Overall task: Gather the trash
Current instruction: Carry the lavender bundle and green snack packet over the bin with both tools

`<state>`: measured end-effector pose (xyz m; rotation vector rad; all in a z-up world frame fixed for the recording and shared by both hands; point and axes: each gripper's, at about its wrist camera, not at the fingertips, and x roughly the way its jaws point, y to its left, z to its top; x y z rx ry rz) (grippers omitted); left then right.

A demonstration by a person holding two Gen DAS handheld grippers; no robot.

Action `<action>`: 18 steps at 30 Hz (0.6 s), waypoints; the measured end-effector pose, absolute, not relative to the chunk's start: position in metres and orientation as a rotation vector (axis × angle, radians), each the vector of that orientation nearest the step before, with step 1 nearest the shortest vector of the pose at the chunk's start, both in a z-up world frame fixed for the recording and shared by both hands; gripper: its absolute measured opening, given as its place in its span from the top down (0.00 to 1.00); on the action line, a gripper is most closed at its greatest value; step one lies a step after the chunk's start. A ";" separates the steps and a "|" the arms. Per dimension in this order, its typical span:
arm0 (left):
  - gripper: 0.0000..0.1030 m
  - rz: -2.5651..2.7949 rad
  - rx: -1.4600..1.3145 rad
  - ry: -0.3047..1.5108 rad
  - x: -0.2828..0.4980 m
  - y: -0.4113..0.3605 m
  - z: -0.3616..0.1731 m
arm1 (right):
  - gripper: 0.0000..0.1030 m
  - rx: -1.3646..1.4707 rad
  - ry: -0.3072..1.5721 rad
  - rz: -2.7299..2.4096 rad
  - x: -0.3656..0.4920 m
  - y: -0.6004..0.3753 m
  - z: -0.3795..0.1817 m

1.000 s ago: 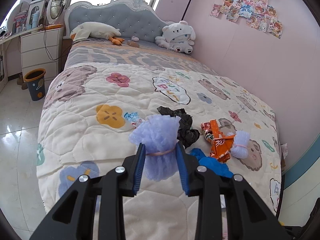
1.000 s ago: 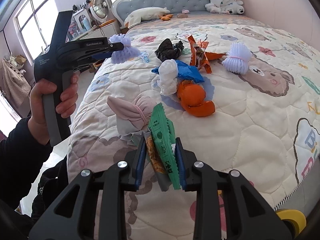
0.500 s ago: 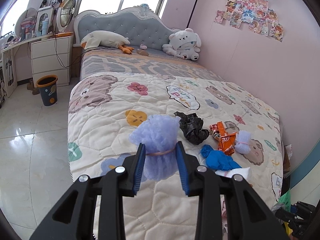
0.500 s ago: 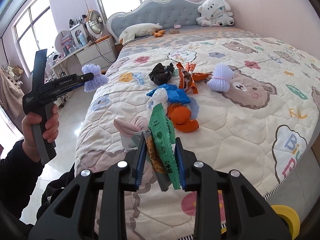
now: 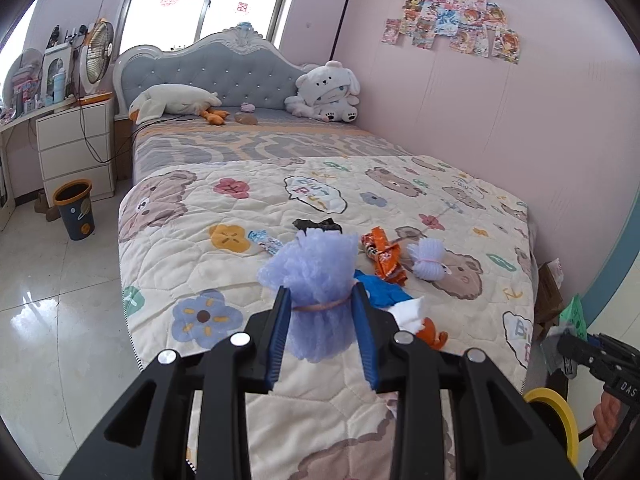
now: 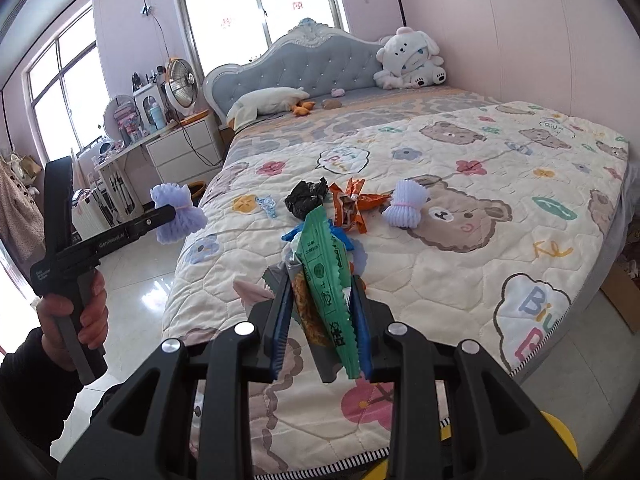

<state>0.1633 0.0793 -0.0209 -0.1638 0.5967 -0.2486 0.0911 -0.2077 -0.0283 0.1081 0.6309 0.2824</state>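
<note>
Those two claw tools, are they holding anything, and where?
Left gripper pinches a purple foam net at its banded waist; right gripper clamps a green wrapper near its lower end.

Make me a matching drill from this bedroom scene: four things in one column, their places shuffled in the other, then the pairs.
Things:
1. purple foam net
2. green snack wrapper
3. white foam net
4. plush dog

Places:
A. by the headboard
B. between the left gripper's jaws
C. lying on the quilt's bear print
D. between the right gripper's jaws

Pairs: 1-B, 2-D, 3-C, 4-A
</note>
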 end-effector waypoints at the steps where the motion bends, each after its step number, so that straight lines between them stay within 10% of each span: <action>1: 0.71 -0.263 -0.159 0.596 0.159 0.075 -0.020 | 0.74 0.109 0.624 0.275 0.088 -0.210 -0.026; 18: 0.71 -0.480 -0.078 0.592 0.098 -0.012 -0.005 | 0.73 0.141 0.565 0.164 0.033 -0.256 0.001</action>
